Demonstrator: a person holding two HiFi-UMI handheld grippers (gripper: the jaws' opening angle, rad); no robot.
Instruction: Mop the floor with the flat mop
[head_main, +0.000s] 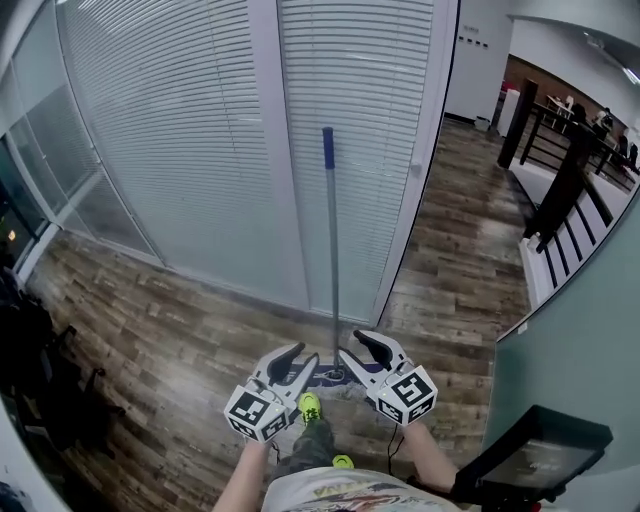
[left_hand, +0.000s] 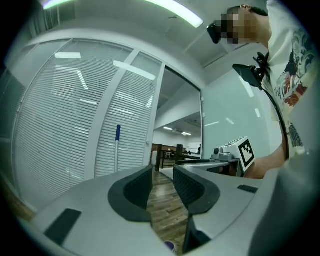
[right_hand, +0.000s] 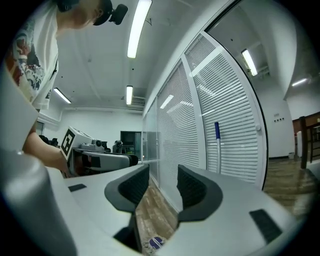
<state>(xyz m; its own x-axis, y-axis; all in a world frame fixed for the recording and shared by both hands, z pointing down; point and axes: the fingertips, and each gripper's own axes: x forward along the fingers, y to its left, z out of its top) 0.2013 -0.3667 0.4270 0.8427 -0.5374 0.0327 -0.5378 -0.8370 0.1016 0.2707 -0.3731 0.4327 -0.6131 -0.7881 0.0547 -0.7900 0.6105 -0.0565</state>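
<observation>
**Head view.** The flat mop (head_main: 333, 250) is shown standing upright against the blinded partition (head_main: 200, 150), with its head on the wooden floor (head_main: 150, 340). The left gripper (head_main: 303, 356) and right gripper (head_main: 352, 347) are held low on either side of the shaft, near it but not seen to touch it.

**Left gripper view.** The jaws are set narrowly apart, with only floor seen between them. The mop is seen ahead, left of the gap.

**Right gripper view.** The jaws are parted moderately and nothing is held. The mop lies right of the gap.

**Hazard, as judged.** The unsupported shaft could be nudged by a jaw tip and toppled, or slid along the blinds. The shaft may not be admitted by the narrow left gap.
</observation>
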